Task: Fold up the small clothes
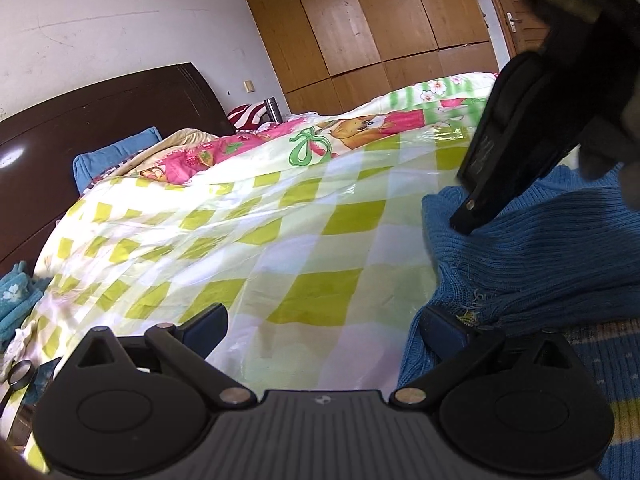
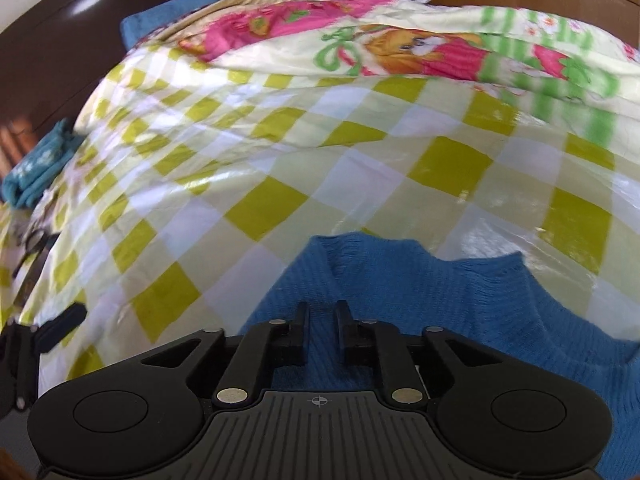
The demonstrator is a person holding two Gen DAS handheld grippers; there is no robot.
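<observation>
Right wrist view puts the right gripper [image 2: 322, 322] directly over the blue knit sweater [image 2: 420, 300], which lies on the checked quilt [image 2: 280, 160]; its jaws stand narrow, a strip of blue knit shows in the gap, and we cannot tell whether the pads press it. From the left wrist view we read the left gripper [image 1: 320, 326] as wide and empty, its right finger [image 1: 444, 332] touching the frayed sweater edge, its left finger over bare quilt.

We judge the step in hand to be the first take on the garment, before any fold is laid; the next move calls for a firm pinch of the knit at both tools, then a lift and carry across the body.

Ahead of the right tool the sweater ends in two rounded lobes; we judge its long axis to run from the tool's near left to its far right, though the rest lies out of frame.
</observation>
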